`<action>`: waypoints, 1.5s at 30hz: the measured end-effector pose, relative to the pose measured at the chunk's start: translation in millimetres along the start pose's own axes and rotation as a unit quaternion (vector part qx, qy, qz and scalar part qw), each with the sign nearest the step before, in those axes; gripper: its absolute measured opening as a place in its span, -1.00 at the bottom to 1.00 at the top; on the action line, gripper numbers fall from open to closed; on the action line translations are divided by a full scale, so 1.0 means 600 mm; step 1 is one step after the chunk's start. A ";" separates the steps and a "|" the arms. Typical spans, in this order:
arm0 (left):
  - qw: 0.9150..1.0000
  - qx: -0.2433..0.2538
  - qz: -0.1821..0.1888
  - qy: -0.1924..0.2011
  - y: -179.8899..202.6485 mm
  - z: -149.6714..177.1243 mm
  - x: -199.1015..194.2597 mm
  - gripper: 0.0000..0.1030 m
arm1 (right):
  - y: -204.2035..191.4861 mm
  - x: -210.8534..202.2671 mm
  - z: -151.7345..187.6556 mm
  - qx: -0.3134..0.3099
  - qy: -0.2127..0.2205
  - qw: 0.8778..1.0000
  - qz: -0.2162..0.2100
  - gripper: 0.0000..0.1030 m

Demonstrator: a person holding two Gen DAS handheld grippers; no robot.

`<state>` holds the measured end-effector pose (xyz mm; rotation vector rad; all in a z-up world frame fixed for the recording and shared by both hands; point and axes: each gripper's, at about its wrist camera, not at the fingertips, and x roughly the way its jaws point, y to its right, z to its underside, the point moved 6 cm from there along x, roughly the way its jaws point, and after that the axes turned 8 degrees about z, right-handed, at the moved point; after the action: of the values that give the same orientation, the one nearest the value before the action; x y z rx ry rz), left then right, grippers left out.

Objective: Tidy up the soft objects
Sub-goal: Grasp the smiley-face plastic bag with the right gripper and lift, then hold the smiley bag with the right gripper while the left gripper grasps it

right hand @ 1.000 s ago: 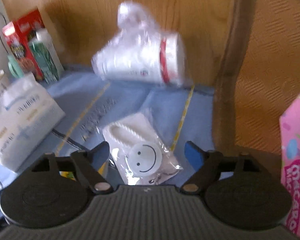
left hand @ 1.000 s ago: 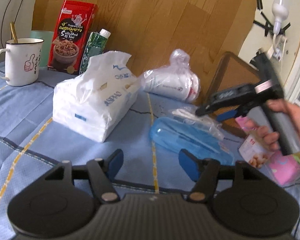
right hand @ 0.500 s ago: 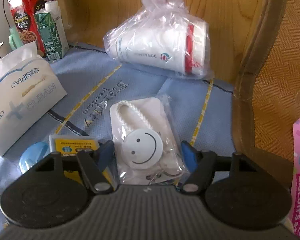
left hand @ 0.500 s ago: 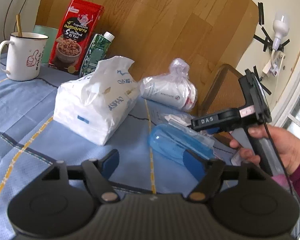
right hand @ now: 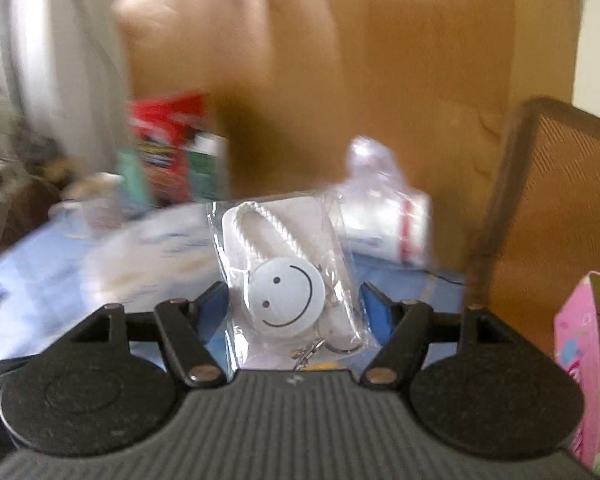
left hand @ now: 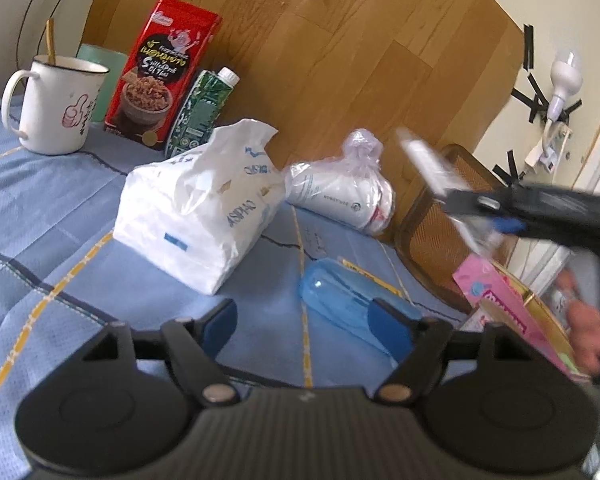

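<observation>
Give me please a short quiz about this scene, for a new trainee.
1. True or false: the left gripper is open and holds nothing.
2. What does the right gripper hold? A) white mug B) smiley packet C) blue case
3. Fill in: the green carton stands beside the ___ box.
Key: 1 true; 2 B; 3 red.

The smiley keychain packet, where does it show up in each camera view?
Left wrist view: the smiley keychain packet is a blurred white strip at upper right, lifted by the right hand-held gripper.
Right wrist view: bottom centre, between the blue fingers.
Shared landmark: the bagged paper cups.
</observation>
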<state>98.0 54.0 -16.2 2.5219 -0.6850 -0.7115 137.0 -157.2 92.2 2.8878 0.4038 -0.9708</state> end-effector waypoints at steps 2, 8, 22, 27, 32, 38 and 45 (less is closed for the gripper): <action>1.000 -0.008 0.001 -0.001 -0.004 -0.001 0.000 0.46 | -0.018 -0.038 0.025 -0.005 0.008 1.000 -0.030 0.42; 1.000 -0.005 0.001 -0.011 -0.003 0.001 0.005 0.46 | -0.063 -0.097 0.157 -0.047 -0.030 0.996 -0.065 0.42; 0.997 0.020 0.024 -0.075 0.033 0.031 -0.002 0.45 | -0.080 -0.109 0.277 -0.139 -0.024 0.990 -0.003 0.63; 0.992 0.026 0.047 -0.116 0.063 0.047 -0.006 0.46 | -0.058 -0.123 0.306 -0.103 -0.029 0.994 -0.020 0.72; 0.987 0.040 0.057 -0.144 0.103 0.062 -0.004 0.54 | -0.050 -0.113 0.306 -0.072 -0.023 0.997 -0.024 0.74; 0.985 0.016 0.067 -0.159 0.121 0.070 -0.031 0.54 | -0.034 -0.107 0.293 0.011 -0.025 0.998 -0.052 0.44; 0.973 -0.047 0.102 -0.202 0.143 0.090 -0.002 0.35 | -0.009 -0.110 0.295 0.134 -0.019 0.986 -0.099 0.44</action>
<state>37.4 -26.9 -13.3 2.1969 -1.0035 -1.1640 -18.7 -193.2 -9.3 3.1073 0.6109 -1.1934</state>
